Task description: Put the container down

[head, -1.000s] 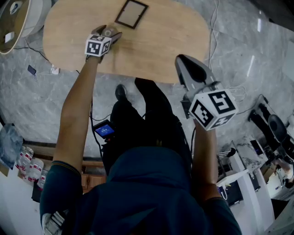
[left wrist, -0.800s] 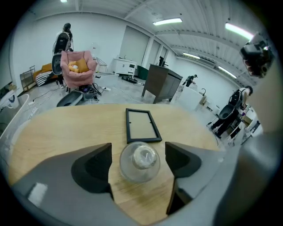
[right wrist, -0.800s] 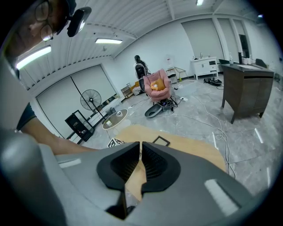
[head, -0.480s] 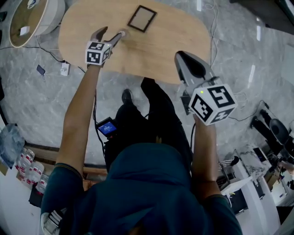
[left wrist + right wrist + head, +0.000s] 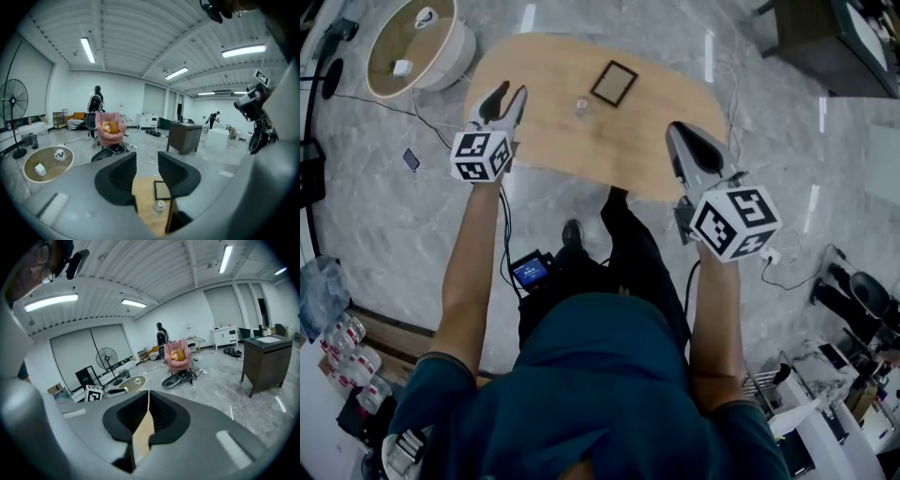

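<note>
Container on the counter, both tongs raised and empty.
The oval wooden counter [image 5: 553,141] lies far below. The left tongs [image 5: 510,92] hang over its left end; their jaws have just been closing and now stand a narrow gap apart with nothing between them. The right tongs [image 5: 677,131] are pressed together, holding nothing. A dark frame [image 5: 614,83] lies mid-counter, and just beside it the small clear container [image 5: 581,106] stands alone.
</note>
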Demonstrator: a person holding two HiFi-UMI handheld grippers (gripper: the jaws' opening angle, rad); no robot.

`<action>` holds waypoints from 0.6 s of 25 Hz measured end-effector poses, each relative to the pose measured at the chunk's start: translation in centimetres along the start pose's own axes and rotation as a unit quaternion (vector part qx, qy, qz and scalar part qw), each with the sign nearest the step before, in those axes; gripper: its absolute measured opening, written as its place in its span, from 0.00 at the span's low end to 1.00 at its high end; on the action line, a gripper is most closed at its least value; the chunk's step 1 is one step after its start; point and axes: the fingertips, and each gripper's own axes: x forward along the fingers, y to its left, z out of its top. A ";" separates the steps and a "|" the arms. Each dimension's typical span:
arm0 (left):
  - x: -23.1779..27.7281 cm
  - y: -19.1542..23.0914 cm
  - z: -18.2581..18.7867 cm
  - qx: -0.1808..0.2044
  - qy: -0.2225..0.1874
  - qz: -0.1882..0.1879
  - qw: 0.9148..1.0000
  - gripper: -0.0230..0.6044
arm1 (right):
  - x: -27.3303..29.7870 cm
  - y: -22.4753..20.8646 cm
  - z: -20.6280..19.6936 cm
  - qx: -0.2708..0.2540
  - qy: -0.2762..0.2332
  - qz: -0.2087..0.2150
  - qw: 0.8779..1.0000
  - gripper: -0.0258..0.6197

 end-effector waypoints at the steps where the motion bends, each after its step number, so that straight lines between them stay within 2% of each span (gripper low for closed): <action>1: -1.6 0.1 1.7 -0.003 -0.012 0.003 1.000 0.25 | -0.6 0.5 0.9 -0.003 -0.008 -0.001 1.000 0.06; 7: -9.3 0.5 11.3 -0.015 -0.075 0.009 0.997 0.21 | -2.9 3.5 6.5 -0.038 -0.061 0.001 0.997 0.06; 15: -17.8 -2.5 22.1 0.037 -0.125 -0.023 0.991 0.16 | -5.8 7.7 11.7 -0.082 -0.116 0.020 0.990 0.05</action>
